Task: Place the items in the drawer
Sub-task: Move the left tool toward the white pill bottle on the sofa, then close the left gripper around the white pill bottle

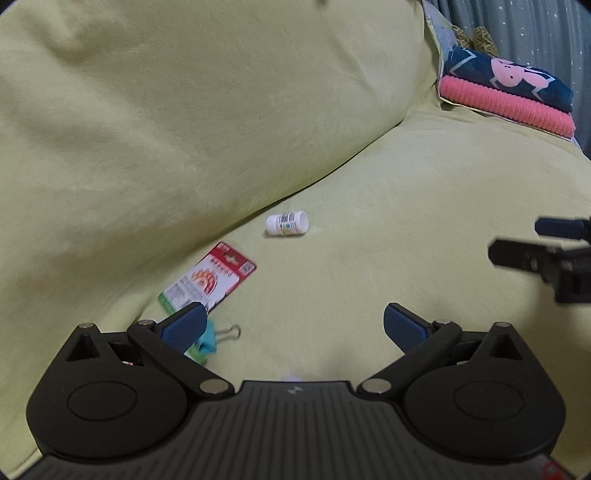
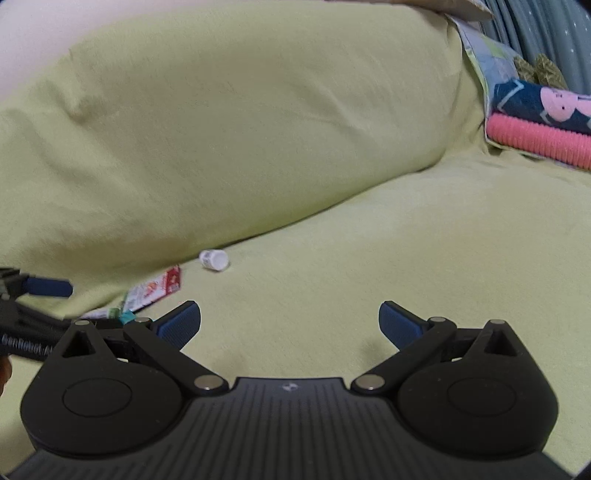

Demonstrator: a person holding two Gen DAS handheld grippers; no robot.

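Note:
A small white pill bottle (image 1: 287, 222) lies on its side on the yellow-green sofa seat, at the foot of the back cushion; the right wrist view shows the bottle (image 2: 214, 259) too. A red and white packet (image 1: 207, 282) lies flat nearer to me, and a teal binder clip (image 1: 212, 339) sits partly behind my left finger. My left gripper (image 1: 295, 326) hovers open above the seat with nothing between its fingers. My right gripper (image 2: 290, 323) is open too and empty. No drawer is in view.
The big yellow-green back cushion (image 1: 184, 110) rises behind the items. Folded pink and dark blue towels (image 1: 506, 96) are stacked at the far right of the seat. A grey starred curtain (image 1: 535, 22) hangs behind them. The right gripper's fingers (image 1: 517, 256) show at the right edge.

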